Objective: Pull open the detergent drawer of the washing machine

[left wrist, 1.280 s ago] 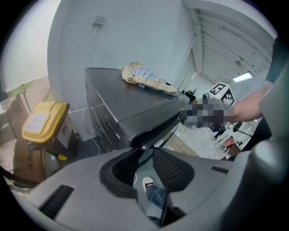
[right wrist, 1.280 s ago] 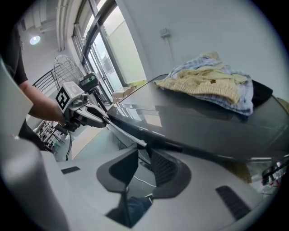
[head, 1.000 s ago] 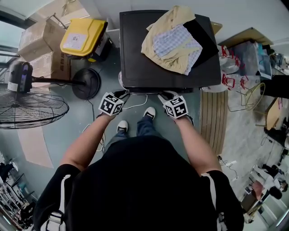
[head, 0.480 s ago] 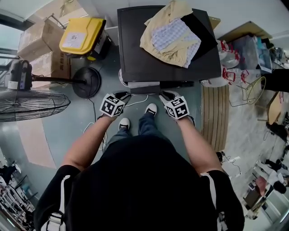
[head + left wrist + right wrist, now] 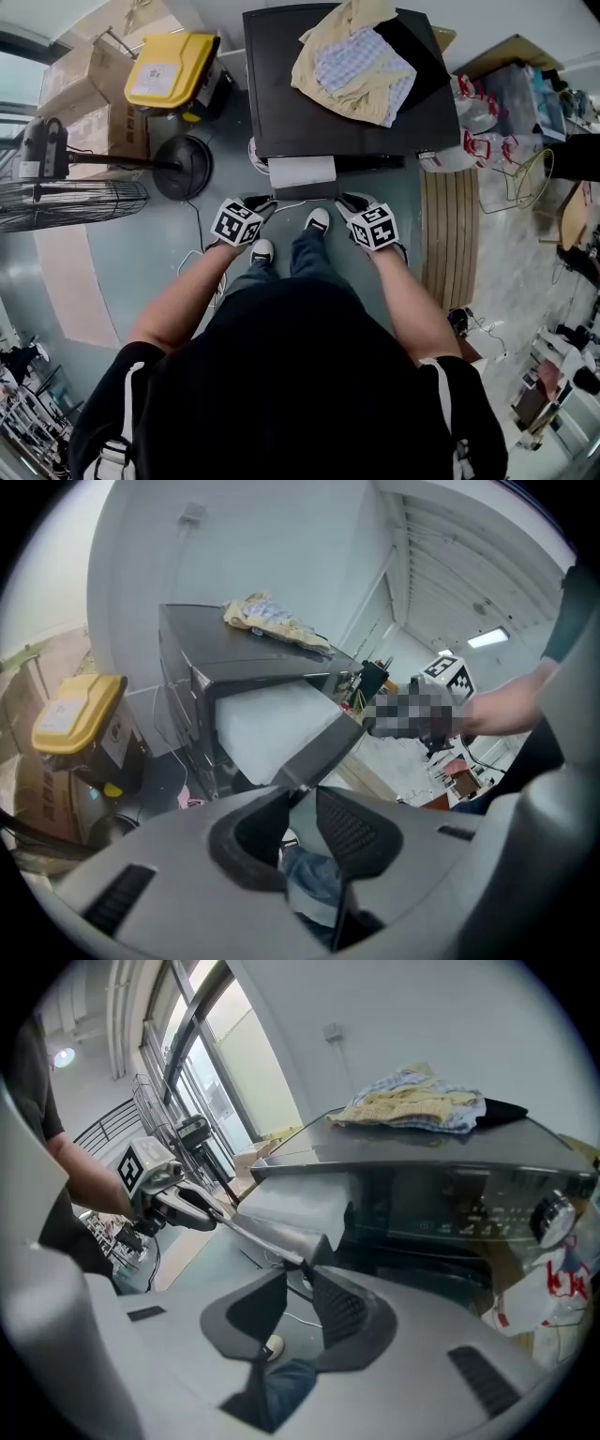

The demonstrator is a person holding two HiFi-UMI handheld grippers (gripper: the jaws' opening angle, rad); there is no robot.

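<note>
The dark washing machine point(image 5: 281, 103) stands ahead of me with a heap of clothes point(image 5: 356, 61) on its top. Its detergent drawer point(image 5: 302, 173) sticks out of the front, pale tray showing. My left gripper point(image 5: 265, 201) is shut on the left end of the drawer's grey front panel point(image 5: 323, 747), which sits between the pads of the left gripper point(image 5: 298, 794). My right gripper point(image 5: 345, 199) is shut on the panel's right end, seen close in the right gripper view point(image 5: 305, 1265), with the drawer's tray point(image 5: 291, 1208) behind it.
A yellow-lidded bin point(image 5: 173, 70) and cardboard boxes point(image 5: 84, 94) stand left of the machine. A floor fan point(image 5: 66, 202) and its round base point(image 5: 183, 167) are at the left. Wooden slats point(image 5: 448, 234) lie at the right. My shoes point(image 5: 262, 251) are below the drawer.
The drawer has slid out of the machine's front. Both grippers have moved back toward my body, still on its panel.
</note>
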